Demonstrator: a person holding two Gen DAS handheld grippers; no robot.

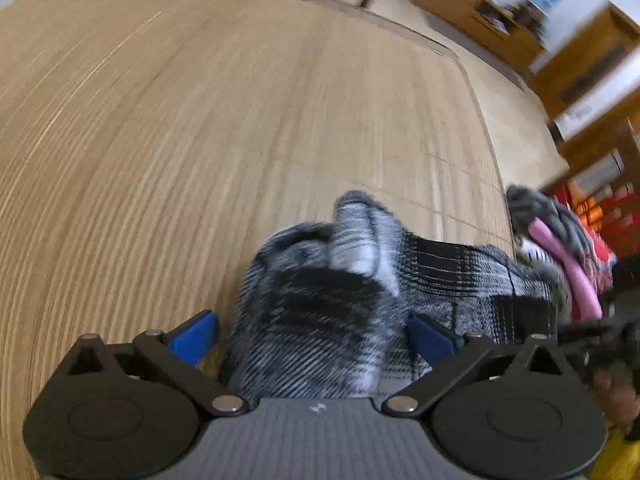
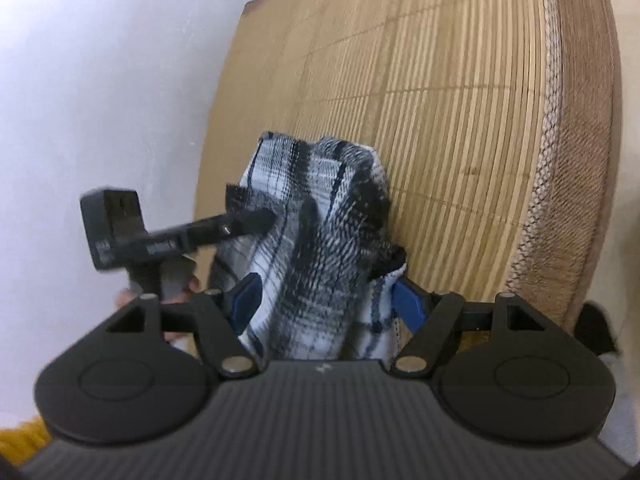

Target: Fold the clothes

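My left gripper (image 1: 312, 336) stands wide, its blue pads (image 1: 192, 338) set far apart. A bunched fold of the black-and-white plaid garment (image 1: 320, 320) lies between them. The right-hand pad sits against the cloth; the left-hand pad shows a strip of mat between itself and the fabric, so I record no clamp here.

The garment rests crumpled on the bamboo slat mat (image 1: 200, 140), near the mat's right edge in this view. It runs off toward a second heap of clothing (image 1: 560, 240) at the right, where a pink item and a red patterned piece show. That heap is blurred and I cannot sort its pieces further.

My right gripper (image 2: 328, 300) also stands wide. The same plaid garment (image 2: 316, 248) fills most of the gap between its blue pads (image 2: 408, 304). Cloth overlaps both pads, yet it hangs loose and unpinched, so I record it as released.

In the right wrist view my left gripper (image 2: 248, 216) enters from the left, its black finger laid against the upper part of the fabric, with its camera block behind it. My hand (image 2: 176, 280) is partly seen below that tool.

The mat (image 2: 460, 120) appears steeply tilted in this view, with a woven mesh border along its edge. Both views are motion-blurred.
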